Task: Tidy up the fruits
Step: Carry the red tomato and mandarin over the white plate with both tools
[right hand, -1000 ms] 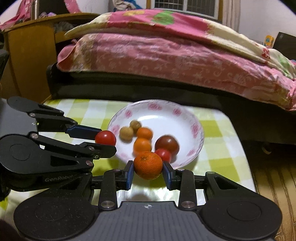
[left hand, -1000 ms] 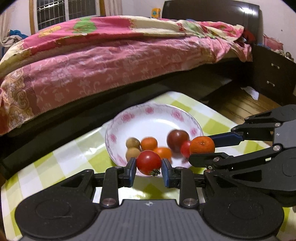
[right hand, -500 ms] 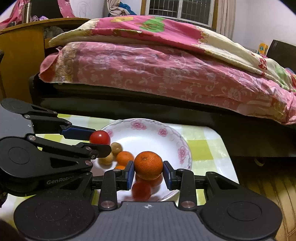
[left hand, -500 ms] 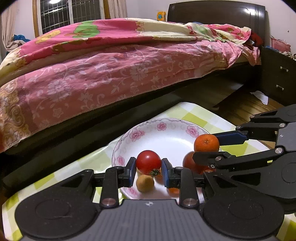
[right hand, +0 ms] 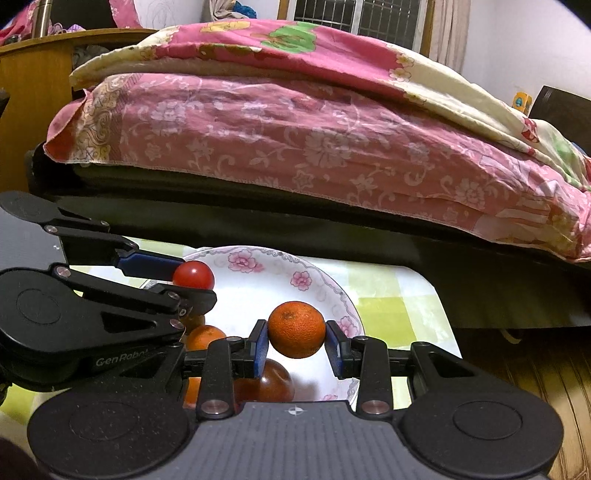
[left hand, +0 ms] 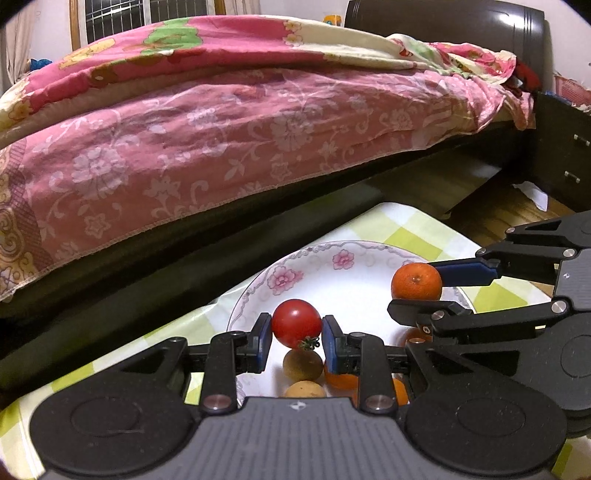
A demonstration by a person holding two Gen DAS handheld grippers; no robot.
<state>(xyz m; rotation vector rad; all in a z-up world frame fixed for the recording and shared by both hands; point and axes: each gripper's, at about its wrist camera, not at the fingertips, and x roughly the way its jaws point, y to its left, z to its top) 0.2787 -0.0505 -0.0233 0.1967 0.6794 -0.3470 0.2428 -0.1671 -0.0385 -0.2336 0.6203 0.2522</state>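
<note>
A red tomato (left hand: 296, 323) is pinched between the blue pads of the left gripper (left hand: 296, 334), and an orange (right hand: 296, 329) is clamped in the right gripper (right hand: 296, 341); both are held above a white floral plate (left hand: 314, 258) set on a green-checked tablecloth (left hand: 417, 229). Inside the plate, two brownish round fruits (left hand: 302, 364), small oranges (right hand: 204, 338) and a dark red tomato (right hand: 275, 382) are partly covered by the gripper bodies, so their number cannot be counted. Just behind the table a bed is seen, draped in a pink flowered quilt (left hand: 221, 129). A dark headboard (left hand: 461, 26), a drawer cabinet (left hand: 561, 158) and a wooden floor (right hand: 546, 373) are cut off at the edges.
</note>
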